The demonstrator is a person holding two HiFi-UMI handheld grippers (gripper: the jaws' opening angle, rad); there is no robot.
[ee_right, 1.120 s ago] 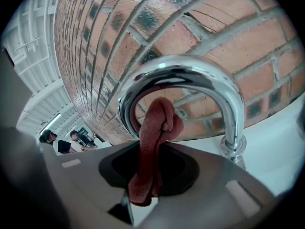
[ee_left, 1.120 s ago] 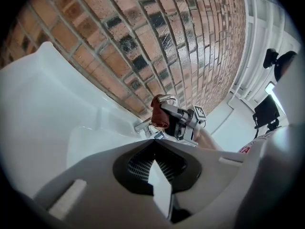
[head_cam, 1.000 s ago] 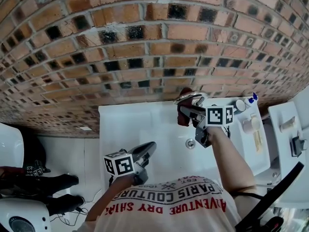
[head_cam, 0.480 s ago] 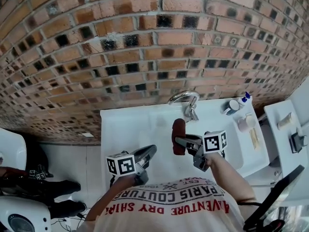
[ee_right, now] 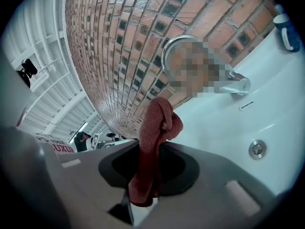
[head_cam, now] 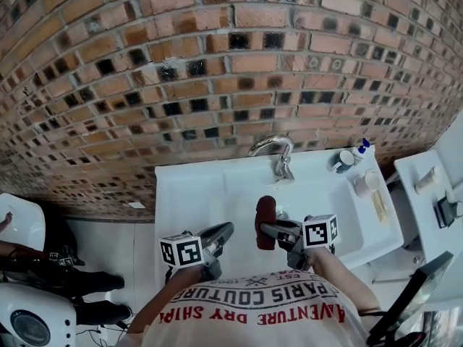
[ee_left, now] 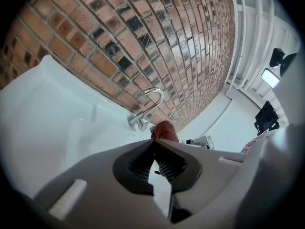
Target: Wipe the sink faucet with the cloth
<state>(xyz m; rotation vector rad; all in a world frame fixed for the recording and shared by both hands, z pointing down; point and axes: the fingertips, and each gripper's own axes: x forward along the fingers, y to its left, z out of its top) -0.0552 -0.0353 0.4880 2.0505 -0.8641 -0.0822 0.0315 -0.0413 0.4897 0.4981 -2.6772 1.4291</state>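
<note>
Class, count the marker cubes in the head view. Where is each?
2. One cube rides the left claw; the other cube rides the right claw, which grips the cloth.

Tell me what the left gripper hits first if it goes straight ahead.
Probably the red cloth in the right gripper: it sits just beyond the left gripper's closed tips, with the faucet farther behind. Depth is unclear.

Dark red cloth, bunched, hangs clamped in my right gripper, apart from the curved chrome faucet.
</note>
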